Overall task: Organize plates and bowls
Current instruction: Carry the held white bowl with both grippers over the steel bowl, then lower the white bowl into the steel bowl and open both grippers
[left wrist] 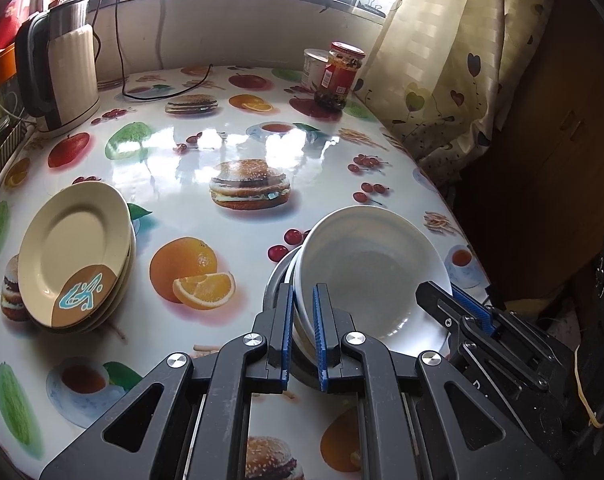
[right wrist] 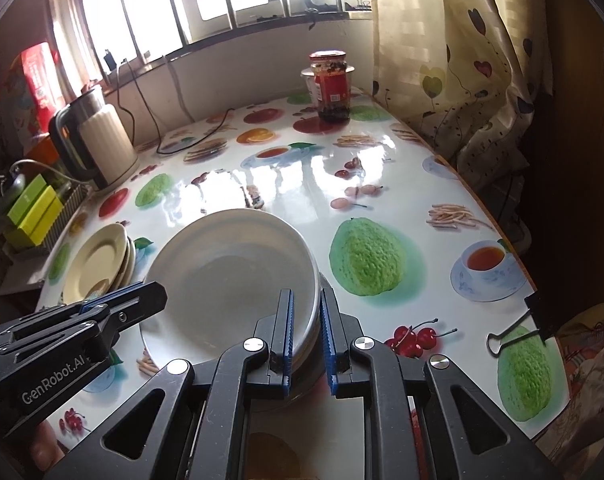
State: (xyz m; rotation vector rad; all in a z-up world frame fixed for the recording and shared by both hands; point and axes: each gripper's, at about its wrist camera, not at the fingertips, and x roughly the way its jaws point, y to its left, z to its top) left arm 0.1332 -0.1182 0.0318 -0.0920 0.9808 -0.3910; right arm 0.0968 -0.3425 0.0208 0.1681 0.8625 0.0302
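Note:
A white bowl [left wrist: 366, 264] [right wrist: 230, 272] rests tilted on a stack of another white bowl and a metal bowl [left wrist: 276, 280] at the near side of the table. My left gripper [left wrist: 304, 292] is shut on its left rim, also seen from the right wrist view as the left gripper [right wrist: 142, 294]. My right gripper [right wrist: 307, 296] is shut on the opposite rim, and the right gripper [left wrist: 442, 296] shows at the bowl's right edge. A stack of cream plates [left wrist: 74, 252] [right wrist: 98, 264] with a brown and blue mark lies to the left.
An electric kettle [left wrist: 66, 68] with its cord stands at the back left. A red-lidded jar [left wrist: 340, 76] and a white tub [left wrist: 314, 68] stand at the back right by the curtain. A binder clip [right wrist: 514, 328] hangs at the table's right edge. Green boxes [right wrist: 34, 208] sit far left.

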